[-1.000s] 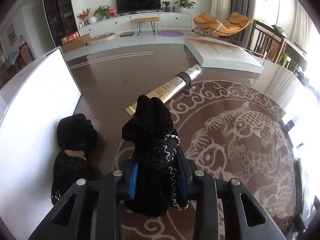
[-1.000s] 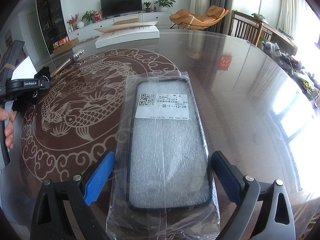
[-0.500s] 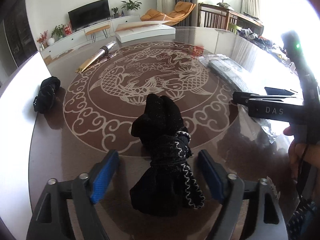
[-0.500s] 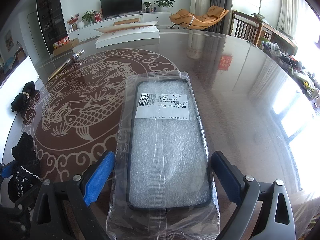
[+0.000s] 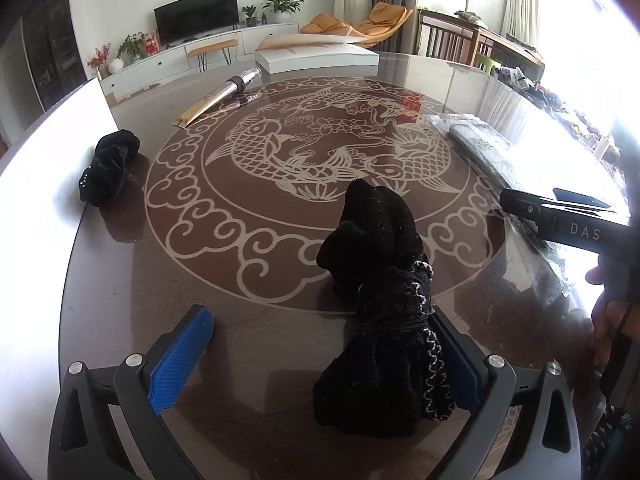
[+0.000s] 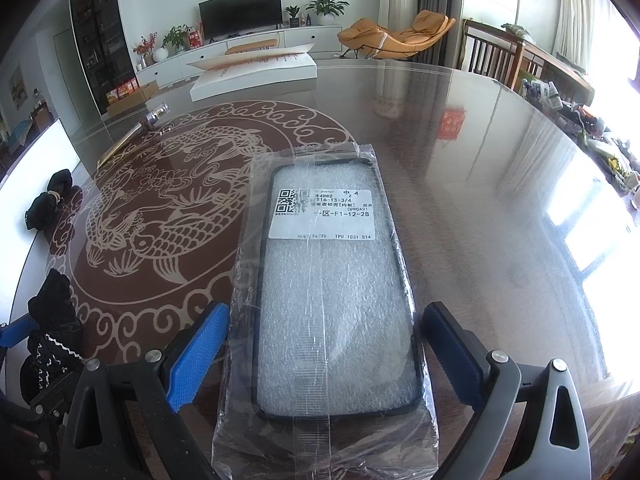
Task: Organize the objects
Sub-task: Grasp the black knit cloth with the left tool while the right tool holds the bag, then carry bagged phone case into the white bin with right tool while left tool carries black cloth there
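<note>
Resting sock bundle (image 5: 380,320): black, on table (image 5: 248,336) between left gripper (image 5: 324,356) fingers, against the right pad (image 5: 460,368), clear of the left pad (image 5: 180,356)
left gripper: jaws wide apart, nothing clamped
second sock bundle (image 5: 110,166): far ahead-left, near table edge
phone case in plastic bag (image 6: 336,300): flat between right gripper (image 6: 324,356) fingers, labelled end pointing away
right gripper: jaws spread wide, pads either side of the bag, whether touching it is unclear
wrapped tube (image 5: 218,98): far ahead of left gripper
white box (image 6: 256,70): far side of table

2 low wrist views face TV wall; both show carp table (image 5: 280,152) (image 6: 168,208).
</note>
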`<state>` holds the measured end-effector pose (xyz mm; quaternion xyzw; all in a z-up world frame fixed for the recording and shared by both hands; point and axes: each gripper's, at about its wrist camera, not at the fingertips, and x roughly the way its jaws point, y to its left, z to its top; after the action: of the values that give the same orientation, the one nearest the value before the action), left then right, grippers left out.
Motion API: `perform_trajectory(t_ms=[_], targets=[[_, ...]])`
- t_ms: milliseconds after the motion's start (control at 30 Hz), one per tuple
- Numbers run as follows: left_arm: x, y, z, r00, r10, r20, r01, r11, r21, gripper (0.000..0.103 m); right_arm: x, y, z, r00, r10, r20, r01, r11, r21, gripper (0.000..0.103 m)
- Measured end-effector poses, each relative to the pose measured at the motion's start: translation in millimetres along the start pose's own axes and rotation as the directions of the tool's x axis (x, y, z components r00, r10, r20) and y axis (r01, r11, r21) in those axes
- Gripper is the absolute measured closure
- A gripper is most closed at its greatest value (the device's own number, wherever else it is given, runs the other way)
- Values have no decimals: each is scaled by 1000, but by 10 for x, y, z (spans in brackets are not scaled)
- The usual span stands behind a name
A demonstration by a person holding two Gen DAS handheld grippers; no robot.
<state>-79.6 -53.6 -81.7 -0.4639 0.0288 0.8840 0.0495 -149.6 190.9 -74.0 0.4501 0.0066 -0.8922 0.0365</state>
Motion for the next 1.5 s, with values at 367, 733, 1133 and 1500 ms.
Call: perform_trajectory(t_ms=[367, 733, 1133, 1500], targets=[[-67, -126, 13, 999, -31, 29, 29, 998, 55, 61, -152, -778, 353, 973, 222, -63, -189, 924, 333, 5], [-545, 84, -112, 993, -85, 86, 86, 996, -14, 72, 290, 22, 523, 965, -6, -263, 12, 1000, 23, 26], [-1803, 1234, -226, 967, 3, 254, 40, 986, -164, 72, -791, 528, 533, 932, 340, -125, -329, 939, 106, 28], [-2034, 2943, -712, 938, 336, 84, -276, 871, -406, 72, -1797, 3165, 579, 699, 696, -165, -715, 680, -162, 28]])
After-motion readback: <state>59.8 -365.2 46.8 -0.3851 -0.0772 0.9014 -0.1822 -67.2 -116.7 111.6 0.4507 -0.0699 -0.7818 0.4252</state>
